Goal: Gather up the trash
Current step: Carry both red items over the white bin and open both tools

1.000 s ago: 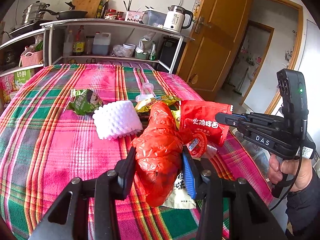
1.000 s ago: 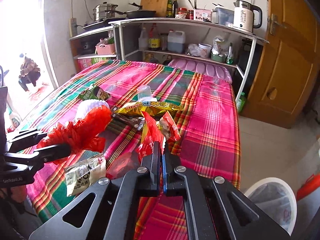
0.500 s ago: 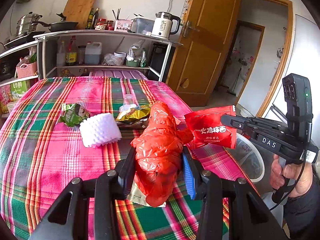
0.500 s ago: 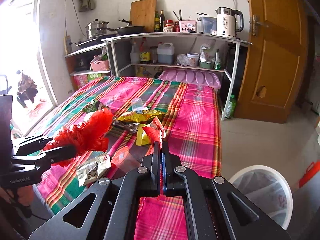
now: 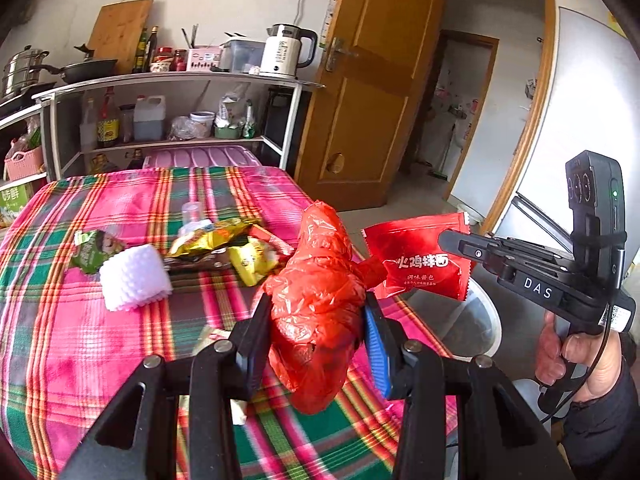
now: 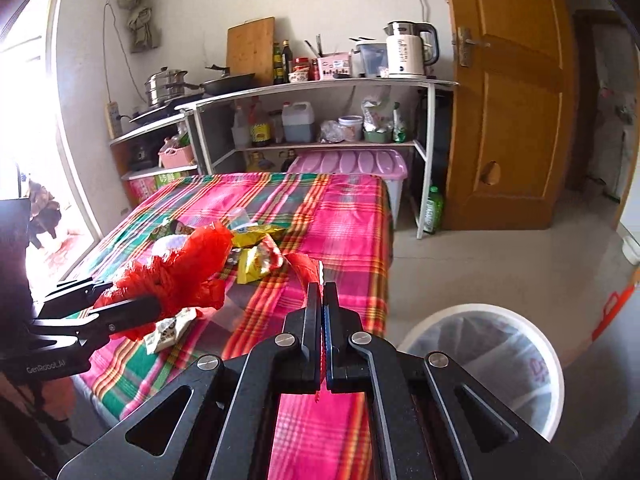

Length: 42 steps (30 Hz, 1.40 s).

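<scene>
My left gripper [image 5: 316, 316] is shut on a crumpled red plastic bag [image 5: 320, 300], held above the plaid tablecloth [image 5: 60, 340]; the same bag [image 6: 176, 272] shows at left in the right wrist view. My right gripper [image 6: 322, 288] is shut on a flat red snack packet [image 5: 420, 264], seen edge-on [image 6: 308, 264] between its pads and lifted clear of the table. A white bin [image 6: 488, 356] lined with clear plastic stands on the floor to the right of the table. Yellow wrappers [image 5: 224, 244], a green packet [image 5: 94, 248] and a white foam sleeve [image 5: 134, 278] lie on the cloth.
A small white packet [image 6: 170, 330] lies near the table's front edge under the left gripper. A clear cup [image 5: 192, 216] stands behind the wrappers. A shelf rack [image 6: 320, 120] with bottles and a kettle lines the far wall, beside a wooden door [image 6: 508, 120]. A person's hand [image 5: 572, 356] grips the right tool.
Both grippers have lifted and drawn back from the table towards the right with their loads. The bin has come further into both views. Neither grip changed.
</scene>
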### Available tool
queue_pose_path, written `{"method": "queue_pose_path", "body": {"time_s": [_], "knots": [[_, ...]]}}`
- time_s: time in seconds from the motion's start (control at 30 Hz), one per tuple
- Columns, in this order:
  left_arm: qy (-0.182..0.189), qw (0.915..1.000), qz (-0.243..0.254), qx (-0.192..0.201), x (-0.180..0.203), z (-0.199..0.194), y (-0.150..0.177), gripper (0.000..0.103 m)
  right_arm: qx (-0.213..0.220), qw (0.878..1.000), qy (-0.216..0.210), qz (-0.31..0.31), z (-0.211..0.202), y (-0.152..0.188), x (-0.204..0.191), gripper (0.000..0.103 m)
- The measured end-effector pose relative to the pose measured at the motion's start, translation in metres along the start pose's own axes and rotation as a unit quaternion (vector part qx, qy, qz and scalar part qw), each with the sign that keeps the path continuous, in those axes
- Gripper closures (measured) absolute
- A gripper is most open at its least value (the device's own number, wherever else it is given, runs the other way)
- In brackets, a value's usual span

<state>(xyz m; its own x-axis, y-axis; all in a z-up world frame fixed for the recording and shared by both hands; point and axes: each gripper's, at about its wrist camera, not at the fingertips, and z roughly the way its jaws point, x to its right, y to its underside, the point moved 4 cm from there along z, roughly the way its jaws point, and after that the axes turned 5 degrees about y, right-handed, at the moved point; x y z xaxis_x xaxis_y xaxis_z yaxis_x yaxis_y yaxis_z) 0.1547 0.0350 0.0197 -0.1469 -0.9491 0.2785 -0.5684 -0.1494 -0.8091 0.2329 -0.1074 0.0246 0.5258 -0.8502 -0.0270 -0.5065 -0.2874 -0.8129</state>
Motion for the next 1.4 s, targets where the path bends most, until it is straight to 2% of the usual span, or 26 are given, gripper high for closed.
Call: {"method": "queue_pose_path", "body": {"time_s": [0.4, 0.7, 1.03, 1.4], "knots": [[0.052, 0.9974, 0.044, -0.022, 0.067, 0.043, -0.007, 0.059, 0.007, 0.996, 0.062, 0.06, -0.032, 0.022, 0.078, 0.102], [0.08, 0.9936, 0.064, -0.047, 0.108, 0.084, -0.005, 0.059, -0.005, 0.991, 0.099, 0.094, -0.042, 0.047, 0.127, 0.102], [0.098, 0.9891, 0.075, -0.08, 0.131, 0.125, 0.004, 0.059, -0.026, 0.987, 0.11, 0.118, -0.032, 0.067, 0.156, 0.102], [0.103, 0.9858, 0.061, -0.118, 0.133, 0.154, 0.014, 0.055, -0.056, 0.984, 0.116, 0.125, -0.018, 0.082, 0.166, 0.102]]}}
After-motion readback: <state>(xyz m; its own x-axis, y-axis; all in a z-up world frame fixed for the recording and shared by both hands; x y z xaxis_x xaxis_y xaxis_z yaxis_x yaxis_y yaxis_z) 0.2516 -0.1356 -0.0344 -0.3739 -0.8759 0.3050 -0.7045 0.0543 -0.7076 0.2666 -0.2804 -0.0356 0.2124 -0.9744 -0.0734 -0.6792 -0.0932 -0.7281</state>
